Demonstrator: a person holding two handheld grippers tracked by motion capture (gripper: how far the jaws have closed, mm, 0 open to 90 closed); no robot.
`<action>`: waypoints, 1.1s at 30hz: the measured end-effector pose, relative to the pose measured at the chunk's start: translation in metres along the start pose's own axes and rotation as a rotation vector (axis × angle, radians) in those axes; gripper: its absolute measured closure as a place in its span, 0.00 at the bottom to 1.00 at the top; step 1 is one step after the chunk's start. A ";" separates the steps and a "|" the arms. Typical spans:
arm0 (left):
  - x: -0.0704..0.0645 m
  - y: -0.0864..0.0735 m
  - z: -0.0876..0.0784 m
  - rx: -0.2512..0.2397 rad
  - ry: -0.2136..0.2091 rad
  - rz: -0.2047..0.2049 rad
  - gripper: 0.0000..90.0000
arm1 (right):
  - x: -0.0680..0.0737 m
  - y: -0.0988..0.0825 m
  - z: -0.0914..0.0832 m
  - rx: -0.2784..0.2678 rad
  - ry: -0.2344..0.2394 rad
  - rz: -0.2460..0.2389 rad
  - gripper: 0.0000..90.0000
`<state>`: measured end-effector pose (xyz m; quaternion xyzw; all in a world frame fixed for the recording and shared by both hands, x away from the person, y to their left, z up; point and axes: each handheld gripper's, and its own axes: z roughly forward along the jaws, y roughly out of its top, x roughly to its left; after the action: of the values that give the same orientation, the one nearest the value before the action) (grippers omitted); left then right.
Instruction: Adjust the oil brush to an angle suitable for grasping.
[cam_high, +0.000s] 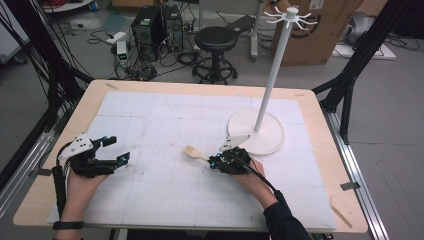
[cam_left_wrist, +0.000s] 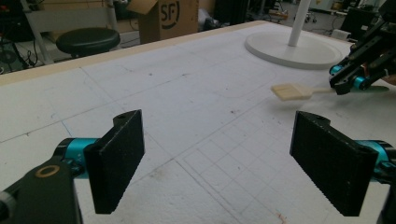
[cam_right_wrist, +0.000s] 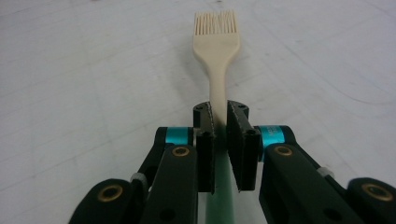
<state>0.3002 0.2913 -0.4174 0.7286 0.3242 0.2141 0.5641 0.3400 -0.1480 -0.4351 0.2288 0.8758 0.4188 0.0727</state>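
While the person's two hands come in from the near edge of the table (cam_high: 60, 130), each one holds a black gripper over the white mat (cam_high: 165, 120) with thin grid lines. The left gripper (cam_high: 114, 149) sits near the left side of the mat. Its jaws are wide apart and nothing is between them. In the left gripper view, the two flat black pads (cam_left_wrist: 116, 163) stand far from each other, with bare mat in the gap.

The right gripper (cam_high: 216, 161) is near the middle of the mat, a little to the right. Its jaws are squeezed onto the thin handle of a small cream brush (cam_high: 194, 152). In the right gripper view, the brush (cam_right_wrist: 217, 51) sticks straight out past the jaw tips, with its flat bristle end farthest away. The part of the handle behind the jaws looks green. In the left gripper view, the brush (cam_left_wrist: 294, 91) seems to sit just above the mat, pointing left from the right gripper (cam_left_wrist: 338, 81).

Just past the right gripper stands a white stand (cam_high: 272, 75) with a round flat base (cam_high: 270, 137) and a tall pole. Small hooks spread out at its top.

Beyond the table, on the floor, are a round black stool (cam_high: 216, 45), some computer boxes (cam_high: 157, 27) with many cables, and a brown cardboard box (cam_high: 325, 30).
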 end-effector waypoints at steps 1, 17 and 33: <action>0.000 0.000 0.000 0.000 0.000 -0.001 0.21 | 0.003 0.001 0.002 0.004 0.015 -0.010 0.91; 0.000 0.001 -0.003 -0.019 -0.007 -0.006 0.21 | 0.037 0.032 0.036 0.042 0.228 -0.163 0.91; -0.001 0.001 -0.004 -0.018 -0.013 -0.002 0.21 | 0.054 0.048 0.069 0.100 0.305 -0.253 0.91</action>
<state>0.2974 0.2932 -0.4150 0.7243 0.3193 0.2116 0.5733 0.3301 -0.0488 -0.4389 0.0544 0.9181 0.3920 -0.0201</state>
